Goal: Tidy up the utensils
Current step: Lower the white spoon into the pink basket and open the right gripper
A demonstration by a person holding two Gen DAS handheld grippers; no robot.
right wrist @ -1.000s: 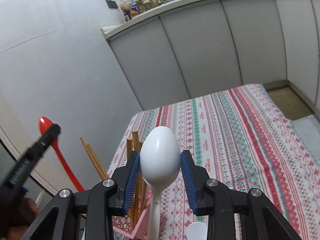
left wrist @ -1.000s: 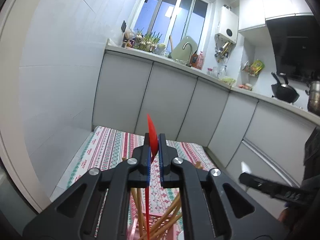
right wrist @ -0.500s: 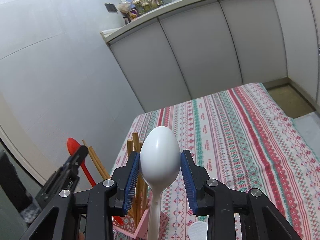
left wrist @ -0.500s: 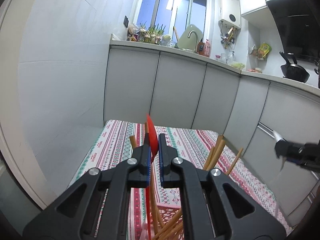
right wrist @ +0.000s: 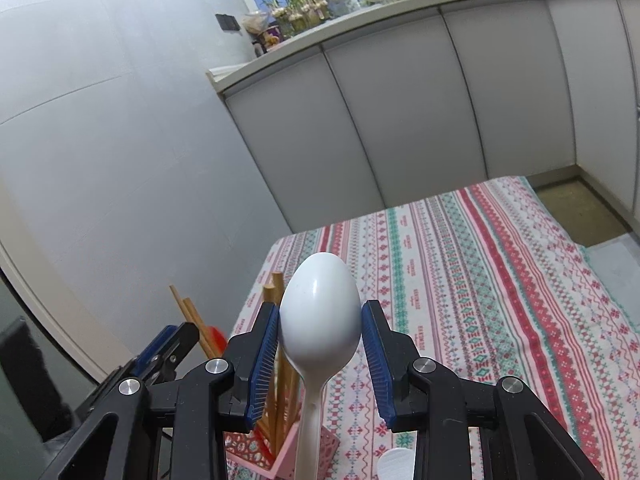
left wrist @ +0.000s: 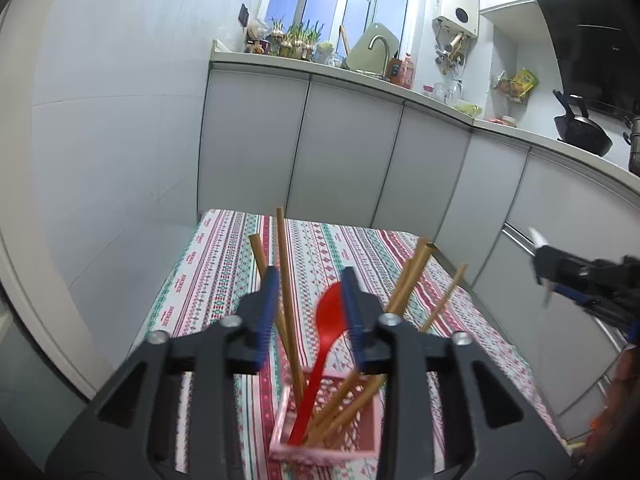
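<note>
The pink basket point(left wrist: 362, 432) stands on the striped cloth point(left wrist: 224, 280) that covers the counter, close under both tools. It already holds several wooden chopsticks point(left wrist: 286, 280) leaning at different angles, and the red spoon point(left wrist: 326, 332) now stands in it too, handle down among them and bowl tilted up above the rim.

The left tool point(left wrist: 308, 312) is directly above the basket. Its jaws are opening, and the red spoon's bowl sits between the blue pads, close against the right-hand one, with a clear gap on the other side; a chopstick also rises between the pads. I judge the spoon to be released and resting on the basket rather than carried.

The right tool point(right wrist: 320, 344) holds the white spoon point(right wrist: 318, 316) upright, its bowl between the two pads and its handle hanging down toward the basket's near corner. The pads sit against the widest part of the bowl, so it looks clamped, not loose. This spoon is not yet in the basket.

One more small white item point(right wrist: 394, 466) lies on the cloth at the lower edge of the right wrist view; too little of it shows to name it.

So the chopsticks and red spoon appear sorted, the white spoon is next, and possibly that last white item after it.
</note>
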